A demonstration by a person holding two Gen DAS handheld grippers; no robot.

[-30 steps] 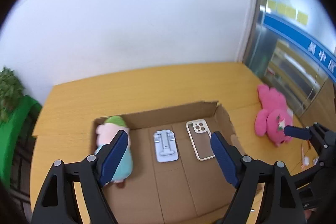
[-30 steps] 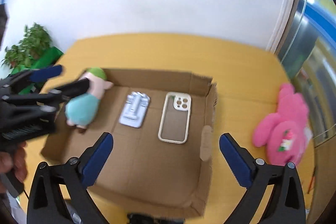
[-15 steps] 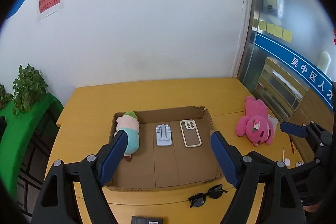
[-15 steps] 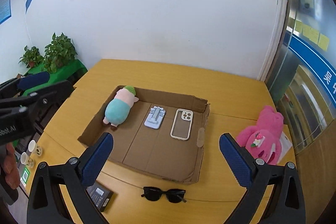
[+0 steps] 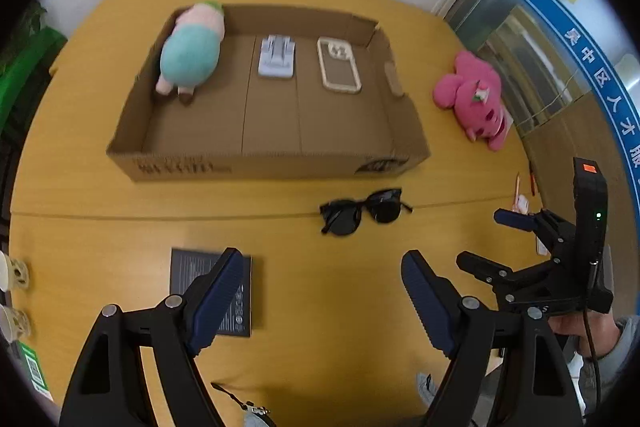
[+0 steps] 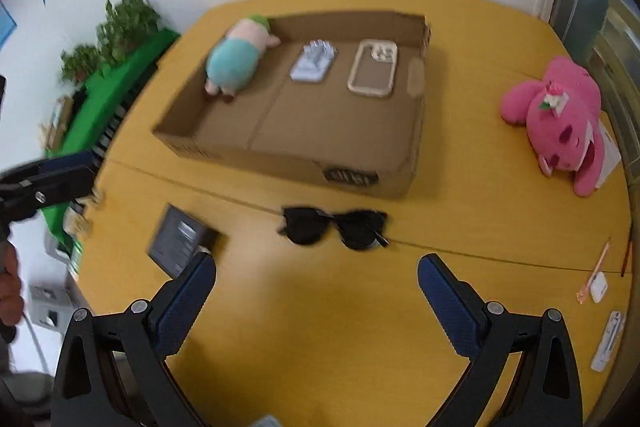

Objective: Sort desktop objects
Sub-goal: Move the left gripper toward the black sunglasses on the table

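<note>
A shallow cardboard box [image 5: 272,165] [image 6: 304,163] on the yellow table holds a teal and pink plush [image 5: 190,53] [image 6: 236,61], a light blue phone stand [image 5: 277,58] [image 6: 314,66] and a beige phone case [image 5: 339,70] [image 6: 374,73]. In front of the box lie black sunglasses [image 5: 362,215] [image 6: 334,227] and a dark flat box [image 5: 200,281] [image 6: 178,241]. A pink plush [image 5: 476,99] [image 6: 560,119] lies to the right of the box. My left gripper [image 5: 322,293] and my right gripper [image 6: 316,301] both hover open over the near table, holding nothing.
Pens and small white items [image 6: 600,287] lie at the table's right edge. Small cups [image 5: 12,273] stand at the left edge. Green plants [image 6: 116,35] sit beyond the left end of the table. A hand [image 5: 580,331] holds the right gripper's body.
Both grippers pulled back from over the cardboard box toward the near table and tilted downward. The sunglasses and the dark flat box came into view in front of the box.
</note>
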